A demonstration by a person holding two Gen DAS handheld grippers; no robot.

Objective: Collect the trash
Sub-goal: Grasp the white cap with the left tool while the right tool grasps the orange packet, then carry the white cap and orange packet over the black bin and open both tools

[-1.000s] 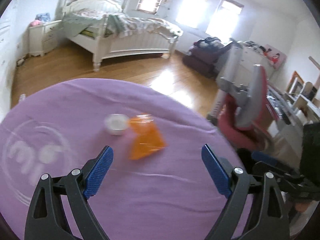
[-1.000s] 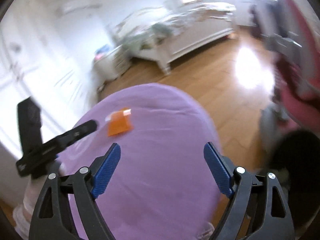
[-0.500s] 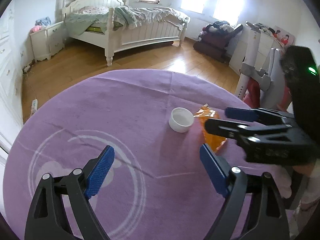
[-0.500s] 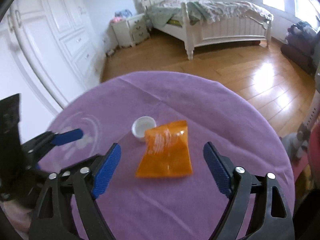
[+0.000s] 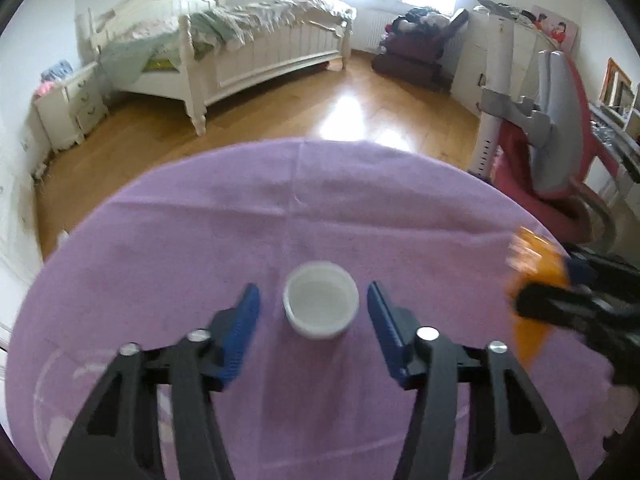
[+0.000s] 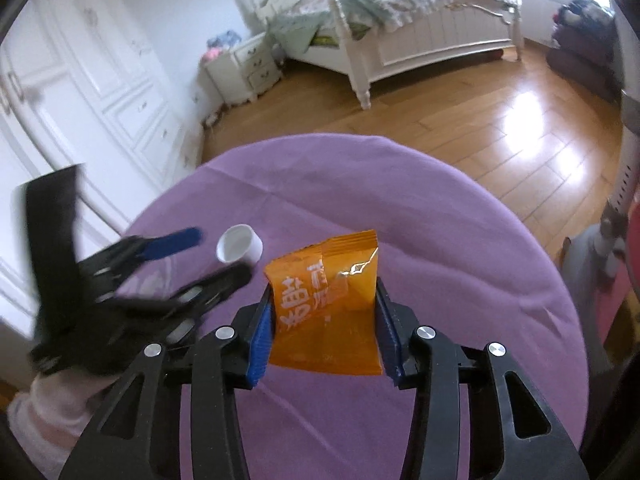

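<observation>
In the left wrist view, the left tool (image 5: 314, 312) sits low in the centre of the frame, its blue pads (image 5: 242, 320) on either side of a small white cup (image 5: 321, 305) that stands upright on the purple-covered desk (image 5: 280, 216). The jaws are closing, yet a strip of purple cloth shows between each pad and the cup's wall, so the cup is between them but not gripped. At the right edge of this frame the right tool (image 5: 536, 292) appears dark and blurred, with the orange snack packet (image 5: 534, 336) caught in it.

In the right wrist view, the right tool (image 6: 323, 320) fills the lower middle of the frame. Its jaws are closing around the orange snack packet (image 6: 328, 300), and both blue pads (image 6: 260, 336) touch the packet's left and right edges; the packet stands tilted up between them, its printed white characters facing the camera and its crimped top edge toward the upper part of the frame. Whether its lower edge touches the cloth cannot be told. To the left in this frame, the left tool (image 6: 222, 254) reaches in, blurred, straddling the white cup (image 6: 239, 249). A pale pink sleeve (image 6: 60, 404) shows in the lower left corner.

Beyond the desk (image 6: 400, 208) lie a wooden floor (image 6: 460, 112), a white bed (image 6: 400, 12) in the upper part of the frame, and a white nightstand (image 6: 244, 66) beside it.
</observation>
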